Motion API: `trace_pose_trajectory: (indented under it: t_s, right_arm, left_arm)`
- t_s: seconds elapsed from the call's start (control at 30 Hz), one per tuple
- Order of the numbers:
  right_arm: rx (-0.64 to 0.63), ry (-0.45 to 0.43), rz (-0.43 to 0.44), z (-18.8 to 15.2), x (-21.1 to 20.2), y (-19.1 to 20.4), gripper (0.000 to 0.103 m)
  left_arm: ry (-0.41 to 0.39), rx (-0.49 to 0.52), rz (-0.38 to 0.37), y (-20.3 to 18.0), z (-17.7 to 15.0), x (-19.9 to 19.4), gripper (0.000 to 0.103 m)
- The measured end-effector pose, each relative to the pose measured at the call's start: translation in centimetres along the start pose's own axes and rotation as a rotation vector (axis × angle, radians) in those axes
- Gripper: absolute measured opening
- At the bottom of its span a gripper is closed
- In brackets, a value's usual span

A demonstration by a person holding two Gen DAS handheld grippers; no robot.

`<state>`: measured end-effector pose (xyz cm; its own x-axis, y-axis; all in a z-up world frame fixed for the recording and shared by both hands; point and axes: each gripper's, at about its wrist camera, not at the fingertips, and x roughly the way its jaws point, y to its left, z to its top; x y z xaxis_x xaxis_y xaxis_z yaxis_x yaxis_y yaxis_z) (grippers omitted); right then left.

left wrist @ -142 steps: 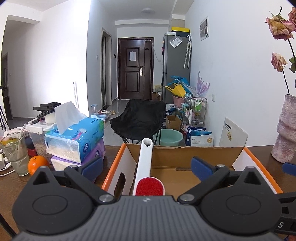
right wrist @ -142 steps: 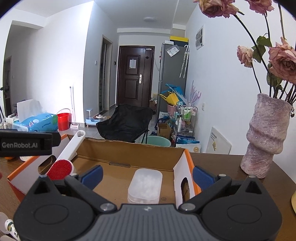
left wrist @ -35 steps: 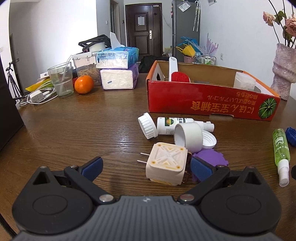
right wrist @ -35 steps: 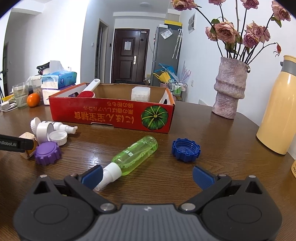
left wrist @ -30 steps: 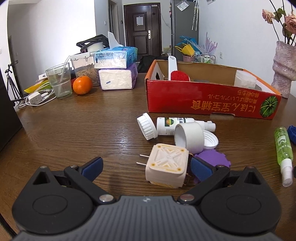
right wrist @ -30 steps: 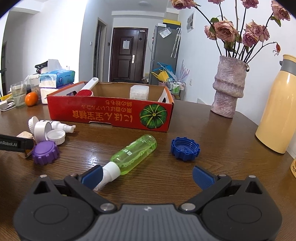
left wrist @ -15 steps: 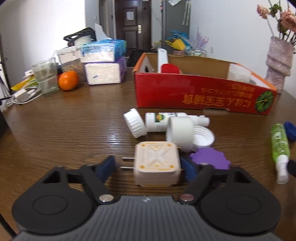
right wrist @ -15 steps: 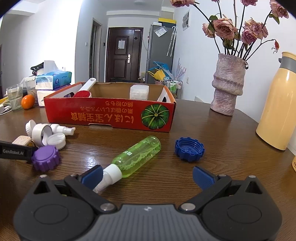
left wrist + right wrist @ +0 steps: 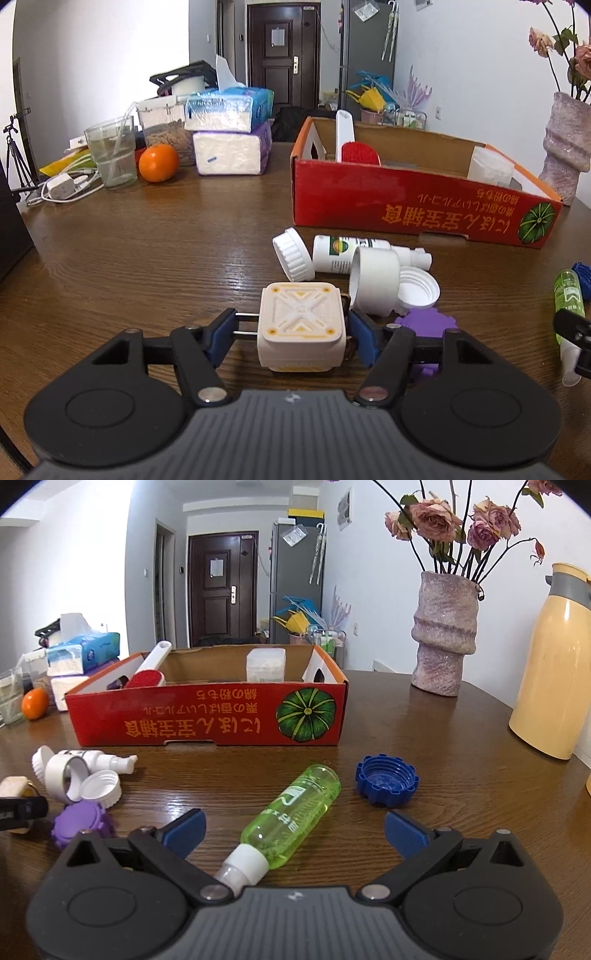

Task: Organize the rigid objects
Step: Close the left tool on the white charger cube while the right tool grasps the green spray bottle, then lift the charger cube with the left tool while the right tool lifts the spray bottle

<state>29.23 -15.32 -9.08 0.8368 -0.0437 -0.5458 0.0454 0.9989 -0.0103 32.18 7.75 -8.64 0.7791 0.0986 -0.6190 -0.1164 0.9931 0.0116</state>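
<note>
The left gripper [image 9: 291,336] pinches the cream plug adapter [image 9: 302,328]: one blue pad bears on the prong tips, the other on the opposite face. Its jaws have just been closing onto it. Just ahead and to the right lie a purple cap [image 9: 428,324], a white open cylinder [image 9: 373,280], a white lid [image 9: 419,291], a white ribbed cap [image 9: 293,258] and a white bottle [image 9: 347,253] on its side. Farther ahead stands the red cardboard box [image 9: 424,212], holding a red-headed brush [image 9: 360,151] and a translucent container [image 9: 491,170].

The right gripper [image 9: 294,826] is spread wide, gripping nothing. The green spray bottle [image 9: 291,818] lies between its fingers, nozzle toward the camera, clear of both pads. A blue cap [image 9: 387,780] rests ahead-right on the wooden table [image 9: 461,775].
</note>
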Motion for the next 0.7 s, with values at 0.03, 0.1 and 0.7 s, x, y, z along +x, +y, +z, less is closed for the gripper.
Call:
trace_pose_trajectory:
  t_s: [0.03, 0.1, 0.7]
  right_arm:
    - [0.001, 0.003, -0.003, 0.1, 0.3, 0.0, 0.101]
    - [0.002, 0.018, -0.011, 0.3, 0.9, 0.2, 0.097]
    - [0.069, 0.076, 0.024, 0.0, 1.8, -0.3, 0.03]
  left_arm:
    - [-0.003, 0.0, 0.004, 0.0, 0.0, -0.1, 0.067]
    - [-0.006, -0.003, 0.011, 0.1, 0.1, -0.2, 0.067]
    - [-0.016, -0.006, 0.007, 0.2, 0.2, -0.5, 0.067]
